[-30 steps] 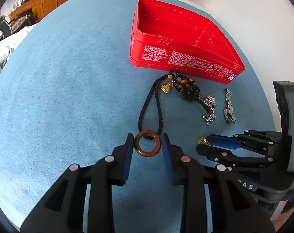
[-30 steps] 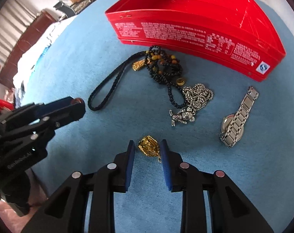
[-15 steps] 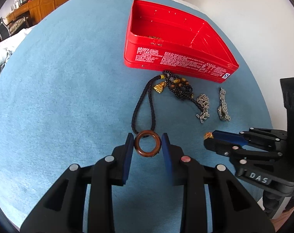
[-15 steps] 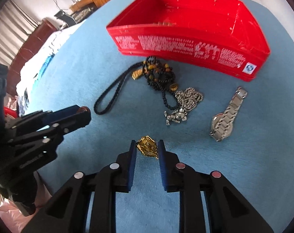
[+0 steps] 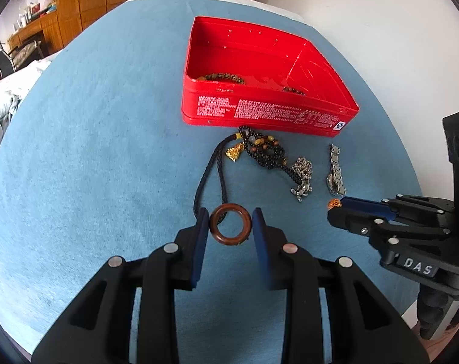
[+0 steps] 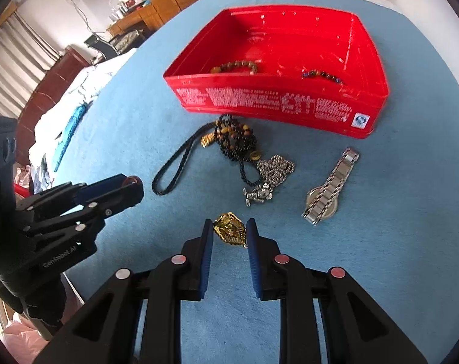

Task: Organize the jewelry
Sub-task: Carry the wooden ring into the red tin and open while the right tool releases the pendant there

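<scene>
My left gripper [image 5: 229,227] is shut on a brown wooden ring [image 5: 230,224] and holds it above the blue table. My right gripper [image 6: 230,232] is shut on a gold pendant [image 6: 230,230], also lifted off the table. The red box [image 5: 269,115] stands ahead, open, with two bead bracelets [image 6: 235,66] inside. In front of it lie a black cord necklace [image 5: 211,176], a dark bead necklace [image 5: 264,151], a silver chain with a charm [image 5: 302,176] and a silver watch [image 6: 329,188]. The right gripper shows at the right of the left wrist view [image 5: 335,209].
The round table [image 5: 93,151] has a blue cloth. A white wall is to the right. Wooden cabinets, a chair and bedding lie beyond the table's far-left edge. The left gripper [image 6: 132,188] sits at the left of the right wrist view.
Both grippers have risen and pulled back with their items; the box and the loose jewelry look farther away and the box's inside now shows.
</scene>
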{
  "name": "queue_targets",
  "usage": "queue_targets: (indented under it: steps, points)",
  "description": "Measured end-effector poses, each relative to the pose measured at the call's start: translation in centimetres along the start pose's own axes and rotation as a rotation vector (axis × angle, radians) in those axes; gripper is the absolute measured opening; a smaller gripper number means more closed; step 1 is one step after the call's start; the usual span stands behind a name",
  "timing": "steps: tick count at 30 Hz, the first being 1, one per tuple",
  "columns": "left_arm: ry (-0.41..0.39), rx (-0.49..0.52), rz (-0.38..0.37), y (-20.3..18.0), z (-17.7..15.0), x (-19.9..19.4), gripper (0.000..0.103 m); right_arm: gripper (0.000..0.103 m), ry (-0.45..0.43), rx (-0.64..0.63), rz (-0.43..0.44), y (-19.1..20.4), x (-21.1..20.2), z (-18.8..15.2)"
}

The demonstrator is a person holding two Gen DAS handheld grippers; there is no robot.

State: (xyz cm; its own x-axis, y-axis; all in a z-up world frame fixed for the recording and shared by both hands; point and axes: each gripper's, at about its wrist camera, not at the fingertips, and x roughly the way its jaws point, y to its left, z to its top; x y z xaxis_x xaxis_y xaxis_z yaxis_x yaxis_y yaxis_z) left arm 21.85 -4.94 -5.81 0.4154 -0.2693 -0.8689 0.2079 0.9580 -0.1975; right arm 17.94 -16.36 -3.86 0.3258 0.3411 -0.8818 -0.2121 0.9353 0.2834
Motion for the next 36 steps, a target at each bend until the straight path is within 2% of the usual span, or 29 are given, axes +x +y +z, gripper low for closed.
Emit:
queue_targets:
  steps: [10, 18, 22, 27, 36]
  points:
    - [-0.045, 0.052, 0.053, -2.3, 4.2, -1.1, 0.028, 0.022, -0.118, 0.033, -0.024, -1.2, -4.3, 4.8]
    - [-0.065, 0.066, 0.054, -3.8, 10.6, -0.2, 0.028, 0.022, -0.169, 0.074, -0.060, -3.4, -5.0, 9.6]
    - [-0.075, 0.067, 0.060, -4.2, 14.0, 1.5, 0.028, 0.022, -0.184, 0.090, -0.087, -4.6, -3.8, 12.2]
    - [-0.051, 0.052, 0.070, -4.2, 17.0, 4.6, 0.028, 0.022, -0.153, 0.114, -0.092, -6.1, -0.9, 14.4]
    - [0.000, 0.024, 0.110, -3.3, 19.8, 9.3, 0.028, 0.022, -0.110, 0.160, -0.096, -8.4, 3.2, 17.1]
